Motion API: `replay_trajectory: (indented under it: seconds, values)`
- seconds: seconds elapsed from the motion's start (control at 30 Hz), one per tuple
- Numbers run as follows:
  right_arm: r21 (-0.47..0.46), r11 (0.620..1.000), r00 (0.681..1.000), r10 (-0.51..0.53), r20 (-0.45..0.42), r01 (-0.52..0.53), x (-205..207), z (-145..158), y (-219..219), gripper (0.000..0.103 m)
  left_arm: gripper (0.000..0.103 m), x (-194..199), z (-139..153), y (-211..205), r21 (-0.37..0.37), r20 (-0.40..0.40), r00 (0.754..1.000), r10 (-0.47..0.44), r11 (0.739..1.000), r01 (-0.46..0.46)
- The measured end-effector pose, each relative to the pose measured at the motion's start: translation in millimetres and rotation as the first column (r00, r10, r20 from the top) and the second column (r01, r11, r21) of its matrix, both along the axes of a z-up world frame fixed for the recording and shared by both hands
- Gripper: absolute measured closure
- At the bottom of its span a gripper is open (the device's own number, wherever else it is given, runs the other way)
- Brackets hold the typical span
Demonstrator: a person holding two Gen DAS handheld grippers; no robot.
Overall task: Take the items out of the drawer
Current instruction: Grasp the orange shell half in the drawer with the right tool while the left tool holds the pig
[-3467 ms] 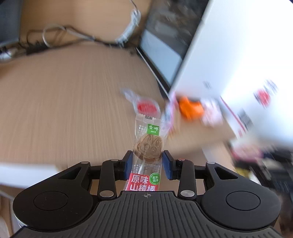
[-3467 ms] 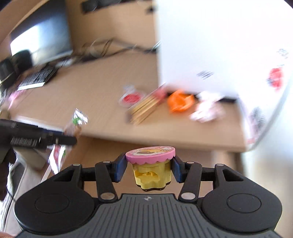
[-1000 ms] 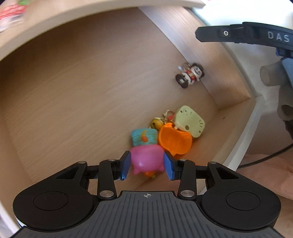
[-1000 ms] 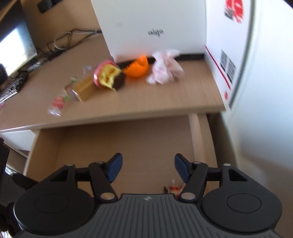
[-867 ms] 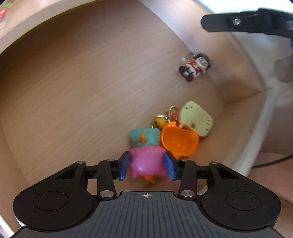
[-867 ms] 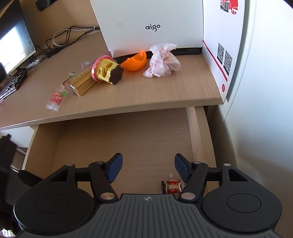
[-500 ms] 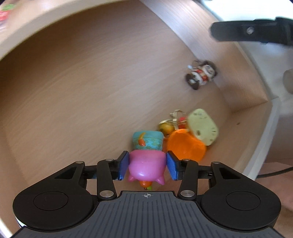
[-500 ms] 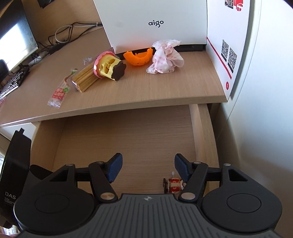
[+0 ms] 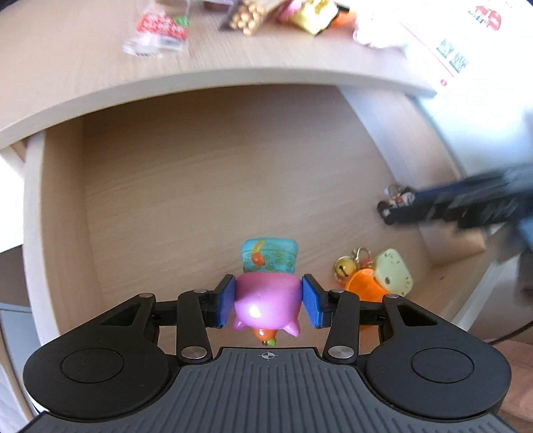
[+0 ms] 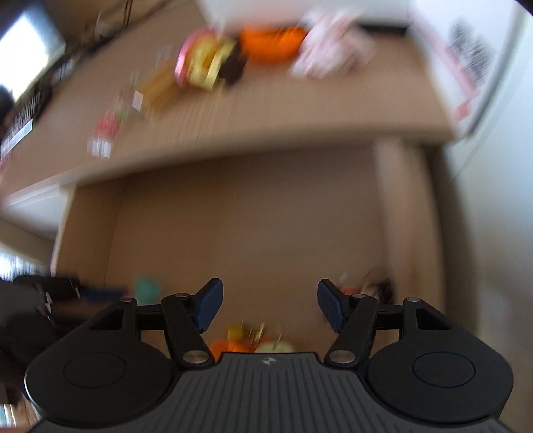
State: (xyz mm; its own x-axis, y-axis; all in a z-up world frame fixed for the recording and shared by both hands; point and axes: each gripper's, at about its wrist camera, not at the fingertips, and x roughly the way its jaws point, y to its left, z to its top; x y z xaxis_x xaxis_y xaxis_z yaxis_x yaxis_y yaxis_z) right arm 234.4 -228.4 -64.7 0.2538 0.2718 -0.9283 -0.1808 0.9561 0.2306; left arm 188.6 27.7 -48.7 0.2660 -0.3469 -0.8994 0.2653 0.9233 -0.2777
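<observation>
Between the blue pads of the left gripper (image 9: pixel 268 304) sat a pink pig-shaped toy (image 9: pixel 266 308), clamped on both flanks and carried above the floor of the open drawer (image 9: pixel 200 186); a teal block with an orange fish (image 9: pixel 269 256) showed just beyond it, whether joined to the pig or lying underneath I could not tell. To the right on the drawer floor lay a cluster: a small gold bell (image 9: pixel 344 270), an orange cup-like piece (image 9: pixel 363 288) and a pale yellow square charm (image 9: pixel 393 273), all touching. Farther right, near the drawer's side wall, a small red-and-white figurine (image 9: pixel 396 200) lay partly hidden by the blurred right gripper (image 10: pixel 268 308). That gripper's jaws stood apart with nothing between them, above the drawer. On the desk (image 9: pixel 83 66) beyond lay a snack packet (image 9: pixel 156 33), a bundle of sticks (image 9: pixel 248 16) and a yellow toy (image 9: pixel 314 13), all blurred.
</observation>
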Motion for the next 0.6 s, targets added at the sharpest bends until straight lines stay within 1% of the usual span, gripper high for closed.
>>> replay_trajectory:
  seconds: [0.1, 0.2, 0.27, 0.33, 0.37, 0.4, 0.43, 0.47, 0.53, 0.6]
  values:
    - [-0.037, 0.998, 0.998, 0.045, -0.052, -0.047, -1.8, -14.7, 13.4, 0.039, 0.055, -8.4, 2.4, 1.8, -0.001, 0.032, 0.999, 0.011, 1.0, -0.011]
    - [-0.091, 0.995, 0.998, 0.033, -0.05, -0.038, 4.1, -16.8, 12.1, 0.044, 0.055, -20.4, -0.4, -1.7, 0.014, 0.068, 0.998, 0.012, 1.0, -0.013]
    - [-0.163, 0.985, 0.999, 0.043, -0.026, -0.047, 12.8, -14.5, 10.2, 0.049, 0.055, -23.7, -3.1, -0.4, -0.013, 0.069, 0.997, 0.019, 1.0, -0.018]
    - [-0.276, 0.954, 0.992, 0.122, -0.009, -0.12, 22.1, -15.8, 15.3, 0.051, 0.055, -25.5, -6.0, 1.8, -0.04, 0.068, 0.997, 0.028, 0.999, -0.025]
    - [-0.32, 0.932, 0.985, 0.169, -0.026, -0.168, 26.2, -19.0, 19.4, 0.051, 0.055, -26.9, -6.4, 2.4, -0.046, 0.072, 0.997, 0.033, 0.998, -0.029]
    - [-0.348, 0.91, 0.974, 0.217, -0.068, -0.227, 29.9, -24.7, 23.8, 0.051, 0.055, -28.4, -6.0, 3.7, -0.055, 0.075, 0.996, 0.039, 0.998, -0.035]
    - [-0.37, 0.882, 0.957, 0.265, -0.12, -0.291, 32.1, -31.9, 29.3, 0.051, 0.055, -30.0, -5.0, 4.9, -0.067, 0.078, 0.996, 0.047, 0.997, -0.042]
    - [-0.401, 0.844, 0.934, 0.316, -0.165, -0.356, 32.0, -39.3, 36.1, 0.051, 0.055, -31.8, -4.3, 6.0, -0.078, 0.081, 0.995, 0.054, 0.996, -0.048]
    - [-0.475, 0.737, 0.876, 0.423, -0.23, -0.481, 26.8, -52.6, 51.6, 0.051, 0.055, -34.8, -1.3, 9.6, -0.086, 0.087, 0.994, 0.073, 0.994, -0.066]
    - [-0.523, 0.631, 0.815, 0.505, -0.284, -0.573, 20.4, -65.1, 65.1, 0.051, 0.055, -37.4, 1.7, 14.3, -0.073, 0.089, 0.992, 0.091, 0.994, -0.085]
